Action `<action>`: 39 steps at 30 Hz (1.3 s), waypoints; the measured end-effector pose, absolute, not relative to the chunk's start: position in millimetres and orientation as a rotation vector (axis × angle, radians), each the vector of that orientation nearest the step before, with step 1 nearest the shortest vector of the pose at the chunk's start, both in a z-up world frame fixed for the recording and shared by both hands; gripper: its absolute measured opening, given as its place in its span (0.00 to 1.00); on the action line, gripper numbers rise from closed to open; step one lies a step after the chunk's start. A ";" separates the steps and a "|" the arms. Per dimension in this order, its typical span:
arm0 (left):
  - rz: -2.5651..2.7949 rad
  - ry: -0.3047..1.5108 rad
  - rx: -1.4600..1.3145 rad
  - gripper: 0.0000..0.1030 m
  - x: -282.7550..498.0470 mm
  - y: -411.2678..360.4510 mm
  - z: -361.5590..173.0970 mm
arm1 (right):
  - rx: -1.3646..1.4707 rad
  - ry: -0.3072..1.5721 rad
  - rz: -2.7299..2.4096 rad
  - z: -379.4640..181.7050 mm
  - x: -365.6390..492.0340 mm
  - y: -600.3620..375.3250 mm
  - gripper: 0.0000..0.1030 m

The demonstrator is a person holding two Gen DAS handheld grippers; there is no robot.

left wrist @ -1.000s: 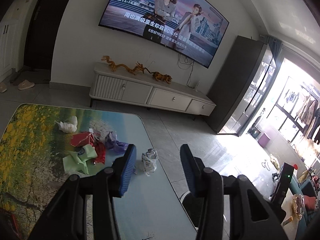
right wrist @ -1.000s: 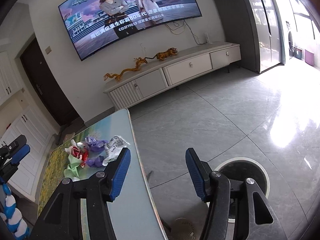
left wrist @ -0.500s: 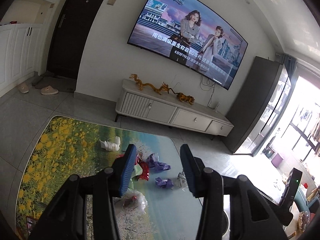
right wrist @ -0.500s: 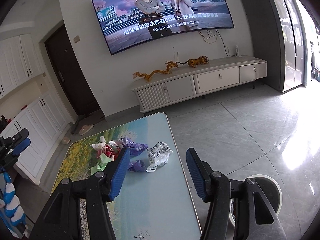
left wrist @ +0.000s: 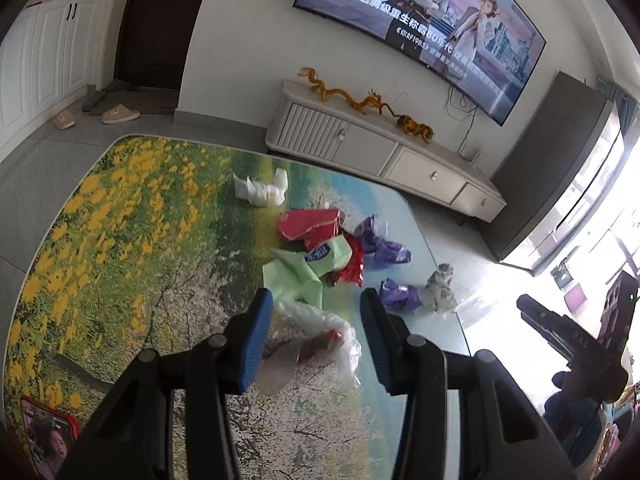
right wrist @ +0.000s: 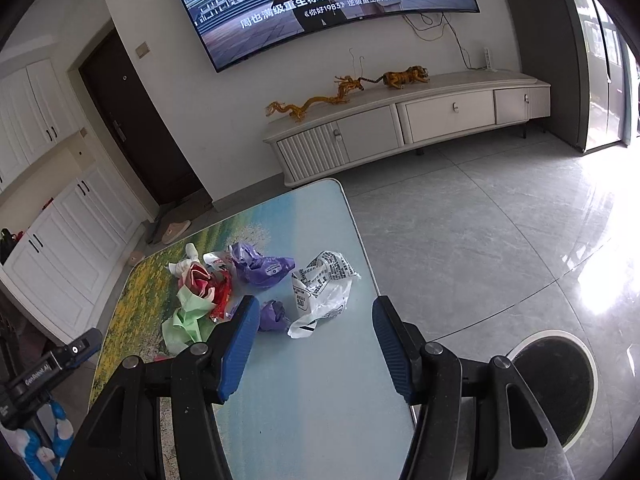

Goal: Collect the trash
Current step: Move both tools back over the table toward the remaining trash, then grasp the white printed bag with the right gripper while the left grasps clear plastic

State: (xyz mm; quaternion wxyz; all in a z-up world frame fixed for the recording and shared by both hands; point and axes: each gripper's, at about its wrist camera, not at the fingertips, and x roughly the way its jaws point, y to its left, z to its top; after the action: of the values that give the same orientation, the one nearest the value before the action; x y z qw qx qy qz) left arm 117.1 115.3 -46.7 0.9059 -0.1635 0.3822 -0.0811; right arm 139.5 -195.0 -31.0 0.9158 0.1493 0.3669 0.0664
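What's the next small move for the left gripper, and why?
Probably ease the left gripper down and close its jaws on the clear plastic wrapper. The jaws stand open and empty, the wrapper lies right between them on the table, nearer than the other scraps, and nothing blocks it.

A home living room: ahead of the tool a large wall television [right wrist: 320, 4] hangs over a low white cabinet [right wrist: 404, 124], with what look like slippers [left wrist: 120, 114] by a dark door [left wrist: 160, 20].
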 end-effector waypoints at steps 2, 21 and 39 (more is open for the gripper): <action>-0.181 0.815 -0.318 0.42 118.4 106.6 -60.9 | 0.316 0.775 0.146 -41.0 146.9 -194.6 0.55; -0.219 0.905 -0.250 0.23 151.4 78.6 -114.1 | 0.301 0.879 0.185 -90.2 222.1 -187.2 0.62; -0.196 0.845 -0.297 0.09 142.2 96.3 -98.5 | 0.295 0.918 0.223 -105.9 230.0 -177.9 0.43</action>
State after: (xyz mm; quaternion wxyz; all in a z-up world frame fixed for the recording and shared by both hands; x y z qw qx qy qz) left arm 142.2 96.3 -98.5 0.8967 -0.1435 0.4080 -0.0946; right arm 230.0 -177.9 -105.9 0.8801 0.1416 0.4404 0.1068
